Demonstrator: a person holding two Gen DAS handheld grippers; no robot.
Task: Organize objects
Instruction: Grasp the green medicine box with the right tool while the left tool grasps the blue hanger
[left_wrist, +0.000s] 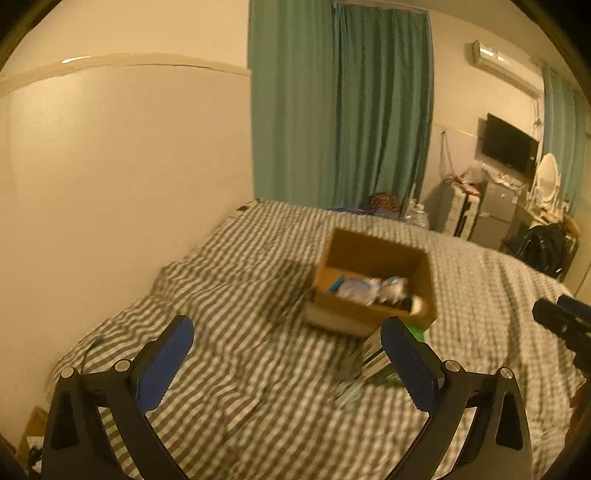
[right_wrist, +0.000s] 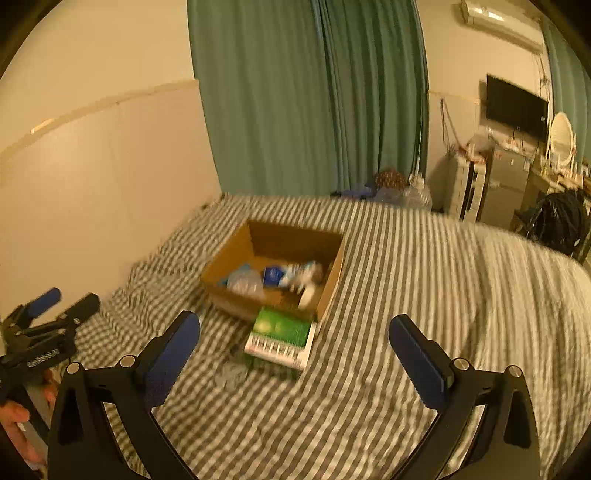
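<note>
Both our grippers, left gripper (left_wrist: 286, 363) and right gripper (right_wrist: 295, 354), are wide open and hold nothing. We think the green box (right_wrist: 282, 334) beside the cardboard box (right_wrist: 225, 266) goes next. We should come down slowly and pinch its two sides.

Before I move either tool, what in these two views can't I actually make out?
- Items in the cardboard box: motion blur in both views; only blue and white shapes, no labels.
- Green-topped box: half hidden by the left tool's finger in the left wrist view; print blurred in the right.
- Crumpled clear thing on the bedspread: too blurred to identify.
- Right tool: cut off by the left view's edge.
- Clutter past the bed's far edge: too small.
</note>
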